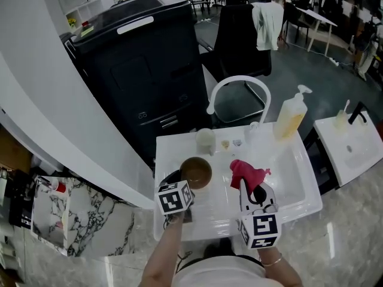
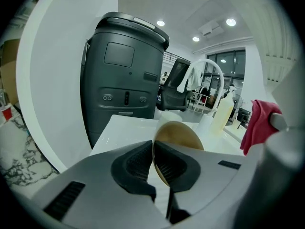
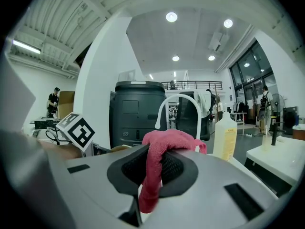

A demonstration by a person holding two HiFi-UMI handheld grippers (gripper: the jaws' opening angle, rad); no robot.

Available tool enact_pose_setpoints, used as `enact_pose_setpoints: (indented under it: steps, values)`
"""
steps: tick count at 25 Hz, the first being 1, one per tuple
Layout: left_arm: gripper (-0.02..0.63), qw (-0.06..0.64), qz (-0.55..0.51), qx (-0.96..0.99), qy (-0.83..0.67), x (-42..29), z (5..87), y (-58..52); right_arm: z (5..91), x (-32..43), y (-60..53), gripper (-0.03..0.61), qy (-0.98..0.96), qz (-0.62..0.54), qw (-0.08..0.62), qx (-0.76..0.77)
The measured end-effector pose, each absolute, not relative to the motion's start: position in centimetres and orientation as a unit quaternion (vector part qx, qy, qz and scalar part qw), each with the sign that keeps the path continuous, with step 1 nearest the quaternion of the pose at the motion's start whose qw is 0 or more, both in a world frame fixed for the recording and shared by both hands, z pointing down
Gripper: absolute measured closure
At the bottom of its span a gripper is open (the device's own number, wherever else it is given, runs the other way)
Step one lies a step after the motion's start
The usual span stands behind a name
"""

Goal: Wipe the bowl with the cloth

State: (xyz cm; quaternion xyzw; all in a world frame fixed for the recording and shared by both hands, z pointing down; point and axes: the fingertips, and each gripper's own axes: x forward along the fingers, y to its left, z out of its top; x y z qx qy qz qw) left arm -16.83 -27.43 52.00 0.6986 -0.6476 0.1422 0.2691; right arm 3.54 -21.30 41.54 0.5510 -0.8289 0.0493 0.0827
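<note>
1. The left tool (image 2: 153, 162) is almost closed. Its two dark pads pinch the thin rim of the brown bowl (image 2: 183, 133), which projects ahead of the tips and slightly to their right.
2. The right tool (image 3: 155, 168) is just as narrow and clamps the red cloth (image 3: 164, 144). The cloth bunches over the top of the jaws and hangs down through the slit between the pads.
3. In the head view the cloth is off to the right of the left tool's tips. It is near the bowl but not touching it.
4. Each tool's marker cube (image 1: 175, 197) carries a black-and-white square pattern.
5. A soap bottle (image 3: 225, 137) stands ahead and to the right of the right tool. Its pale yellowish label has print too small to read.
6. In the left gripper view the bowl's lower part is hidden behind the tool's own body. The bowl looks tilted, but whether its base touches the white bench (image 1: 179, 151) cannot be told.
7. In the right gripper view the bowl is only a brown sliver past the left jaw.
8. The cloth's hanging end is cut off behind the right tool's body.
</note>
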Motion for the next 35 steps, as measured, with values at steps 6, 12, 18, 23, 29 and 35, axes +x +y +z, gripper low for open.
enact_pose_setpoints:
  steps: [6,12,18,23,29,35]
  values:
    - [0.581,0.277,0.155,0.69,-0.651,-16.8,54.0,-28.8,41.7,4.0,-21.6,0.543,-0.828,0.052,0.083,0.552]
    - [0.581,0.31,0.161,0.679,-0.645,-16.9,56.4,-29.8,42.0,4.2,-21.8,0.543,-0.828,0.058,0.084,0.552]
    - [0.581,0.346,0.168,0.663,-0.642,-16.8,58.6,-30.2,42.4,4.6,-21.8,0.543,-0.826,0.062,0.087,0.553]
    - [0.581,0.355,0.191,0.654,-0.64,-17.0,60.0,-30.2,42.3,4.6,-21.8,0.543,-0.826,0.064,0.088,0.553]
    - [0.581,0.368,0.216,0.642,-0.638,-17.2,61.5,-30.2,42.5,4.7,-21.7,0.543,-0.825,0.066,0.091,0.553]
    - [0.581,0.379,0.228,0.63,-0.639,-17.5,62.5,-30.0,42.5,4.8,-21.5,0.543,-0.824,0.066,0.093,0.554]
